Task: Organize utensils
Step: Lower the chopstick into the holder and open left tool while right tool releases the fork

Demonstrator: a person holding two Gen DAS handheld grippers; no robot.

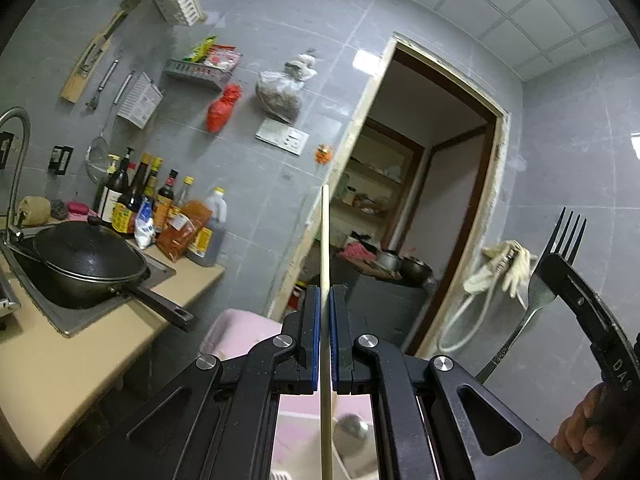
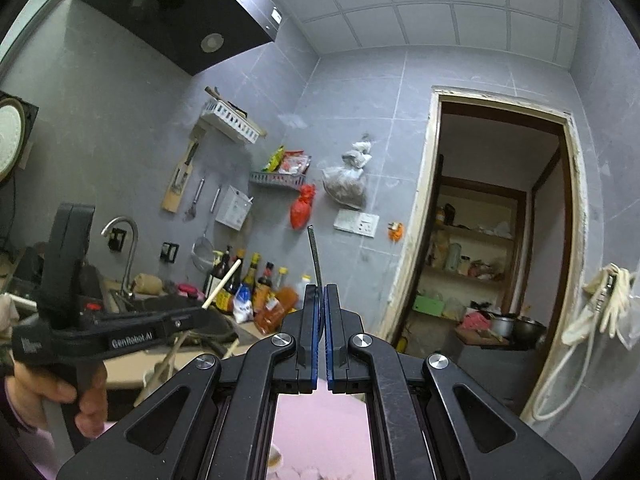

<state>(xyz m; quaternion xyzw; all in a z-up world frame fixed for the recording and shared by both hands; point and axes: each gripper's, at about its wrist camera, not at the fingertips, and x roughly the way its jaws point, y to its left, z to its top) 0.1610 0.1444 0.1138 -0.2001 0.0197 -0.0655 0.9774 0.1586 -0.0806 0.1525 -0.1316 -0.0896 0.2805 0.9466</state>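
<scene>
Utensils were held upright, clear of the counter for sorting: left gripper [image 1: 325, 304] clamped a pale wooden chopstick [image 1: 325, 240] centre-frame, right gripper [image 2: 320, 304] pinched a silver metal fork [image 1: 560, 264], tines up, at far right.

A tan counter [image 1: 60, 364] runs along the grey tiled wall, with a steel sink [image 1: 120, 300] set into it and a curved faucet [image 1: 16, 152] rising at the sink's far side. A black wok [image 1: 88, 264] sits on the sink, its long handle [image 1: 160, 306] reaching out over the counter's front part. Behind the sink, against the wall, stands a tight cluster of sauce bottles [image 1: 136, 196] with an orange packet [image 1: 182, 228] and a large oil jug [image 1: 210, 224] at its near end, and a brown sponge [image 1: 35, 210] and a pink tub [image 1: 77, 210] lie near the faucet.
</scene>
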